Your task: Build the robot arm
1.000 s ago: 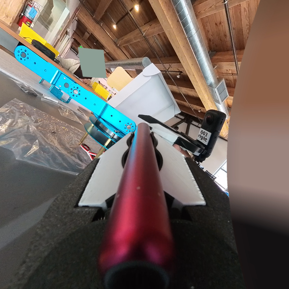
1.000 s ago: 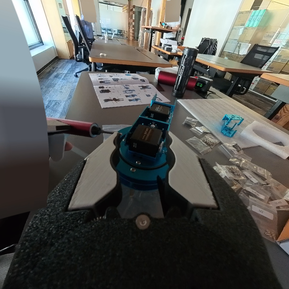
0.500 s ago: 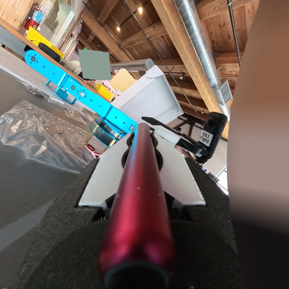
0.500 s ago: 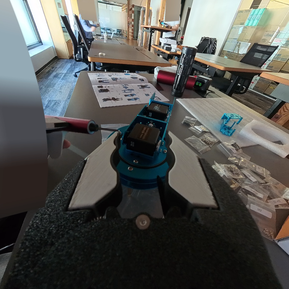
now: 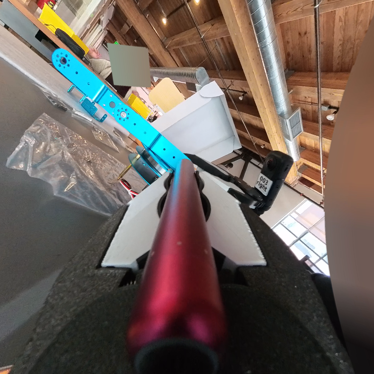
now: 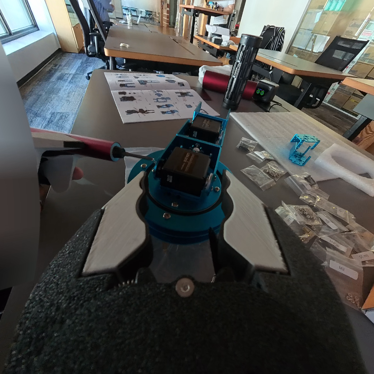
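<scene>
My left gripper (image 5: 183, 179) is shut on a red screwdriver (image 5: 180, 253) that runs forward between its white fingers (image 5: 141, 222). In the right wrist view the screwdriver (image 6: 97, 148) comes in from the left, and its thin bit touches the blue bracket by the near black servo (image 6: 185, 172). My right gripper (image 6: 183, 189) is shut on the round blue base (image 6: 182, 220) of a blue metal arm assembly (image 5: 113, 107). A second servo (image 6: 205, 127) sits farther along the bracket.
An open instruction booklet (image 6: 153, 97) lies at the back of the dark table (image 6: 95, 113). Several small parts bags (image 6: 263, 174) and a loose blue bracket (image 6: 301, 148) on white foam (image 6: 269, 129) lie right. A black cylinder (image 6: 240, 72) stands behind. A clear plastic bag (image 5: 60, 159) lies left.
The screwdriver has moved in toward the assembly, and its bit now touches the bracket by the near servo. The blue arm has tilted in the left wrist view. Both grips are unchanged.
</scene>
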Demonstrator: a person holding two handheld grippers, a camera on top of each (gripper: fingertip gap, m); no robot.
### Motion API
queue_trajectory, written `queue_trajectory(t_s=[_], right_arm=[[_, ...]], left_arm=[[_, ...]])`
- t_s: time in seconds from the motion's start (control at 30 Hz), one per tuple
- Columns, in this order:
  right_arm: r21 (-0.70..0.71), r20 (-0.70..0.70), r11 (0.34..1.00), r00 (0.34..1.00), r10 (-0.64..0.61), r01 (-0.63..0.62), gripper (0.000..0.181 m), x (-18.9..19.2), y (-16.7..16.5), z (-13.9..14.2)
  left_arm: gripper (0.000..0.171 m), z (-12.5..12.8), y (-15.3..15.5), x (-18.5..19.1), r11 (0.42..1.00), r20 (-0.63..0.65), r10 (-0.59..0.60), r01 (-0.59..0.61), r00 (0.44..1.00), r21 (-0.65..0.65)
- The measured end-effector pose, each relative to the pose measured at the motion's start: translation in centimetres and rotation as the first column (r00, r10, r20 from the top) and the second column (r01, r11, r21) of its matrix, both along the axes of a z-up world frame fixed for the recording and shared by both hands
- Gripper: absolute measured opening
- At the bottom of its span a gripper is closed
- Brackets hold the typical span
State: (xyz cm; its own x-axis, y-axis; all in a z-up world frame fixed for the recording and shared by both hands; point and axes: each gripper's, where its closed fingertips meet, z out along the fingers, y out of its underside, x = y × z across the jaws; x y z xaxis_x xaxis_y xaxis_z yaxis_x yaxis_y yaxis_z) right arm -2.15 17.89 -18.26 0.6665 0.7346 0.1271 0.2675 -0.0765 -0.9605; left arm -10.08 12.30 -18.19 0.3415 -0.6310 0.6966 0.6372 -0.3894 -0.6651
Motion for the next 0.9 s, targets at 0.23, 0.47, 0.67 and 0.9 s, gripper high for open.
queue_trajectory(t_s=[0.23, 0.47, 0.67, 0.9], right_arm=[[-0.005, 0.015, 1.000, 1.000, -0.012, 0.012, 0.062, -0.2, 0.2, -0.4], [-0.005, 0.019, 1.000, 1.000, -0.012, 0.012, 0.062, -0.1, 0.2, -0.4], [0.041, 0.024, 0.999, 0.999, -0.031, 0.030, 0.067, 0.1, 0.2, 0.3], [0.117, 0.063, 0.992, 0.996, -0.063, 0.055, 0.067, -0.3, 0.1, 0.8]], left_arm=[[0.020, 0.2, 0.4, 0.0, 1.000, 0.038, -0.014, 0.014, 0.999, -0.011], [0.021, 0.2, 0.5, 0.2, 0.999, 0.046, -0.028, 0.029, 0.999, -0.019], [0.022, 0.2, 0.3, 0.2, 0.999, 0.057, -0.038, 0.039, 0.998, -0.009], [0.022, 0.4, -0.2, 0.6, 0.999, 0.050, -0.046, 0.046, 0.998, -0.001]])
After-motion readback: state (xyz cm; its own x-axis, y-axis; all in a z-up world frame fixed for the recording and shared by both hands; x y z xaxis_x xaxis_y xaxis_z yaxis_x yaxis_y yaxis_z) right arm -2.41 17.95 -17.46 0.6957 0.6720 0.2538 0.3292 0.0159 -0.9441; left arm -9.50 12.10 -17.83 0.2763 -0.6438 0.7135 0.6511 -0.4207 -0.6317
